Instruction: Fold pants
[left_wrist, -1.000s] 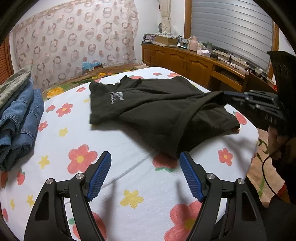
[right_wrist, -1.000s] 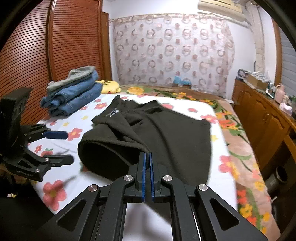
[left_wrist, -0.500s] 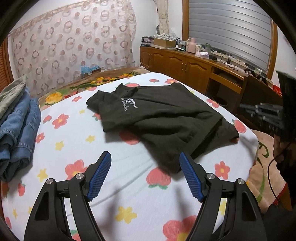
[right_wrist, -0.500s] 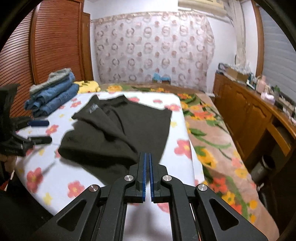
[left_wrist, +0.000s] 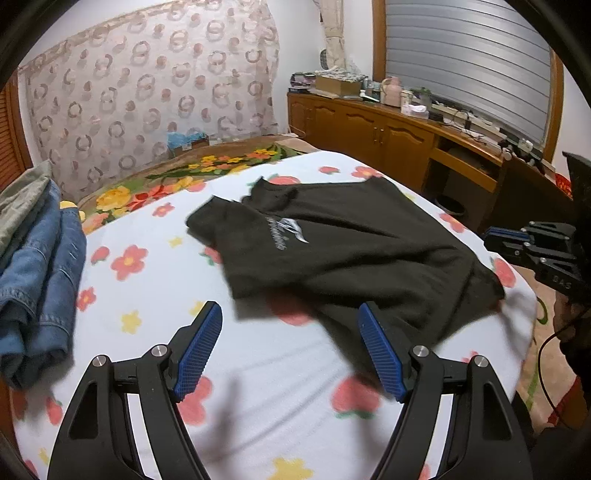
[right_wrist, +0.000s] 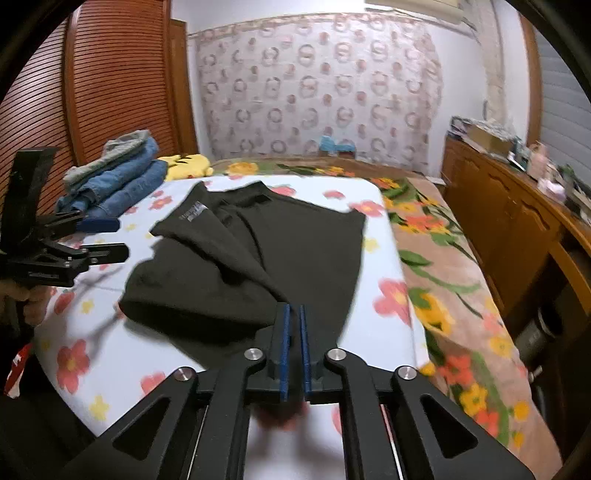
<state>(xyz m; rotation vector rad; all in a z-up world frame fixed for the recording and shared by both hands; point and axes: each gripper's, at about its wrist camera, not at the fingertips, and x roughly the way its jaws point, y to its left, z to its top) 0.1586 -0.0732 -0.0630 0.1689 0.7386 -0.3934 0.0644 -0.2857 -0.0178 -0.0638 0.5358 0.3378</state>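
- Bed (left_wrist: 110, 306), flowered sheet, fills the lower half of both views; it serves as the folding surface.
- Pants (left_wrist: 354, 247): dark garment with a white logo, centre of the left view, centre-left of the right view (right_wrist: 258, 258). It lies partly folded, one layer doubled over, the edges uneven.
- Jeans stack (left_wrist: 33, 280) sits at the left edge of the left view, well apart from the pants.
- Left gripper (left_wrist: 290, 350), bottom centre of the left view: fingers wide apart, nothing between them, hovering over bare sheet just short of the pants' near edge.
- Right gripper (right_wrist: 293, 347), bottom centre of the right view: jaws have just been opening, with a narrow slit between the pads. The pants' lower edge lies right at the tips; no cloth shows in the gap, so the judgement is a release.
- Judged step: letting go after a fold, then regripping for the next one.
- To do well: part the right fingers fully before pulling away so the cloth is not dragged; bring the left gripper to the near corner; grip both layers at matching corners; lift low and lay edge on edge.
- Risk: the loose top layer may slide on the sheet.
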